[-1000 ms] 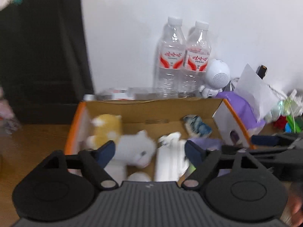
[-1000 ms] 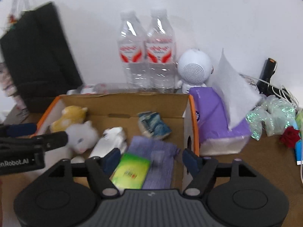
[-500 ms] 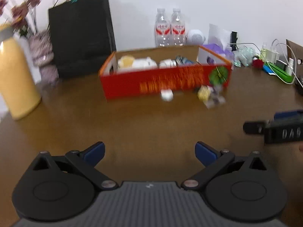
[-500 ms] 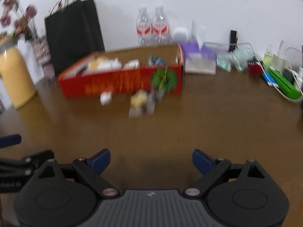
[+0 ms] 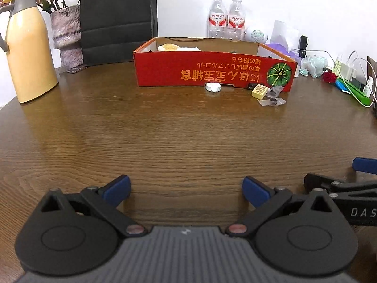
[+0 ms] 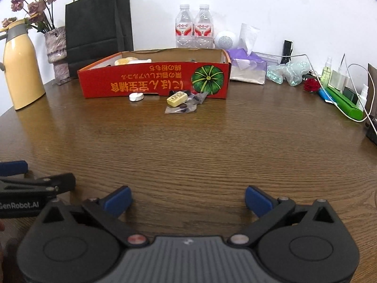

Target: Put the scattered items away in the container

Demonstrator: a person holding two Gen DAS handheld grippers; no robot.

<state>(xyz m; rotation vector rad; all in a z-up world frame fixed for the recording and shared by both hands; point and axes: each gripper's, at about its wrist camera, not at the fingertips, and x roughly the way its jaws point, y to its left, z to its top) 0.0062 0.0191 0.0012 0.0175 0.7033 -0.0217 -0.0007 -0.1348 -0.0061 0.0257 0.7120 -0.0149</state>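
A red cardboard box (image 5: 212,70) (image 6: 153,80) stands at the far middle of the wooden table, with plush toys inside. In front of it lie a white round item (image 5: 213,86) (image 6: 136,97), a cream block (image 5: 259,91) (image 6: 177,98), a small dark item (image 5: 251,85) and clear plastic wrappers (image 5: 272,99) (image 6: 186,107). My left gripper (image 5: 186,188) is open and empty, low over the near table. My right gripper (image 6: 188,200) is open and empty, beside the left one.
A yellow thermos (image 5: 26,52) (image 6: 20,66), a vase (image 5: 67,35) and a black bag (image 5: 117,18) stand at the far left. Two water bottles (image 5: 226,18), a tissue pack (image 6: 247,68), cables and chargers (image 6: 341,87) line the back right.
Both grippers have pulled back from over the box to the near side of the table. Both remain open and empty.
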